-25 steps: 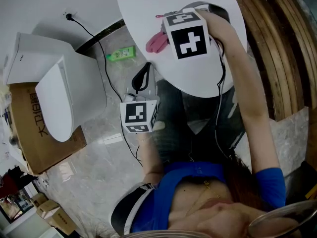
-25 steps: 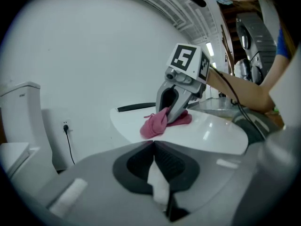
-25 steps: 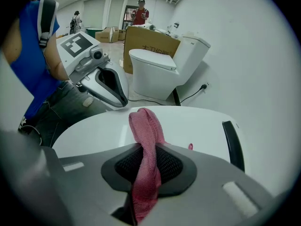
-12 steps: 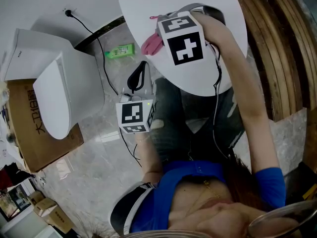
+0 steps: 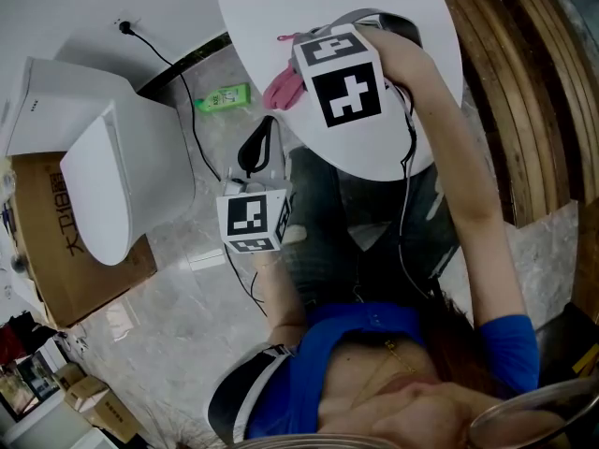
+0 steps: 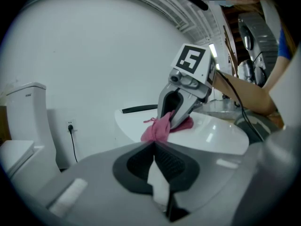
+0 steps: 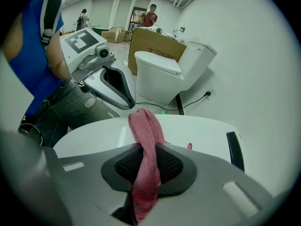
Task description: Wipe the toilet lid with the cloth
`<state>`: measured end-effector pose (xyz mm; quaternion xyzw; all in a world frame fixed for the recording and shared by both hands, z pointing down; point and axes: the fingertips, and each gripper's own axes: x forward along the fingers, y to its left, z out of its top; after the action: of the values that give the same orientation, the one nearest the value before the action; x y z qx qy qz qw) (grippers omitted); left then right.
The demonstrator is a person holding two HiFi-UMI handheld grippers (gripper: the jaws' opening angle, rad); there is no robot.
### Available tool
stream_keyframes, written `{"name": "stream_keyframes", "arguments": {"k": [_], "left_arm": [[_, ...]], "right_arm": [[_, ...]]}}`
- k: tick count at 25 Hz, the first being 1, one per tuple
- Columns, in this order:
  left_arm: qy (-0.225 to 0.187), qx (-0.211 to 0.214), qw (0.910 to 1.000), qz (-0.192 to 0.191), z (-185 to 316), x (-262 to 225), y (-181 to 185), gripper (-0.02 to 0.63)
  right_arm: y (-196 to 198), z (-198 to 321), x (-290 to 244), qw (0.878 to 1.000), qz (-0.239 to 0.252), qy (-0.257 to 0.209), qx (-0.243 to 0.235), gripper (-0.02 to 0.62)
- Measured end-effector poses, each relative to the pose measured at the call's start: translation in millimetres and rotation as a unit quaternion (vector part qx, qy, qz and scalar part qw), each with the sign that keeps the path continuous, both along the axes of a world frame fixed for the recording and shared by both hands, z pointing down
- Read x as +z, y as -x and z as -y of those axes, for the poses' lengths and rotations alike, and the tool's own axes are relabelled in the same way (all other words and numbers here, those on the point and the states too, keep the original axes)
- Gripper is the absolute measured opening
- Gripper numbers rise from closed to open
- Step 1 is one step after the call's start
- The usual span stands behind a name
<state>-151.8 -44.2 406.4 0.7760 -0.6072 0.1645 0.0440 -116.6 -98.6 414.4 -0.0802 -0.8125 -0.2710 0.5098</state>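
Observation:
The pink cloth [image 5: 281,88] hangs from my right gripper [image 5: 294,80], which is shut on it just above the white round table [image 5: 281,12]. In the right gripper view the cloth [image 7: 146,126] runs up between the pads and flops over their tips. The white toilet stands on the floor to the left with its lid [image 5: 94,195] down; the lid [image 7: 157,62] also shows beyond the table. My left gripper [image 5: 268,127] hangs lower, over the floor between table and toilet, jaws shut with nothing held [image 6: 154,145]. The cloth [image 6: 162,126] is seen ahead of it.
A green bottle [image 5: 223,98] lies on the floor by the wall. A cardboard box [image 5: 65,251] stands against the toilet's far side. A black cable [image 5: 187,92] trails from a wall socket. A black flat object [image 7: 233,149] lies on the table. The person's legs are under the table edge.
My right gripper has drifted a little left and up over the table with the cloth. The left gripper has shifted slightly left.

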Motion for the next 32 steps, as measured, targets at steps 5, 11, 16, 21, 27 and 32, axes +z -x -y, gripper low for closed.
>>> {"name": "stream_keyframes", "arguments": {"k": [5, 11, 16, 21, 27, 32], "left_arm": [[-0.001, -0.004, 1.0, 0.001, -0.7, -1.2, 2.5, 0.003], [-0.002, -0.003, 1.0, 0.001, -3.0, -2.5, 1.8, 0.003], [-0.001, -0.006, 1.0, -0.002, -1.9, -3.4, 5.1, 0.003], [-0.005, -0.004, 1.0, -0.002, 0.4, -5.9, 4.6, 0.003], [-0.004, 0.002, 1.0, -0.006, 1.9, -4.3, -0.9, 0.003], [-0.003, 0.007, 0.9999, -0.008, 2.9, -4.4, -4.5, 0.003]], "right_arm": [[-2.2, -7.2, 1.5, 1.0, -0.017, 0.011, 0.0, 0.075], [-6.9, -17.4, 4.0, 0.999, -0.043, 0.019, 0.013, 0.075], [-8.1, -22.4, 4.2, 0.998, -0.048, 0.039, 0.011, 0.074], [-11.3, -29.4, 4.8, 0.997, -0.052, 0.063, 0.006, 0.074], [-12.8, -28.7, 4.6, 0.997, -0.043, 0.07, 0.001, 0.072], [-21.9, -24.6, 5.2, 0.995, -0.049, 0.083, 0.014, 0.073]]}}
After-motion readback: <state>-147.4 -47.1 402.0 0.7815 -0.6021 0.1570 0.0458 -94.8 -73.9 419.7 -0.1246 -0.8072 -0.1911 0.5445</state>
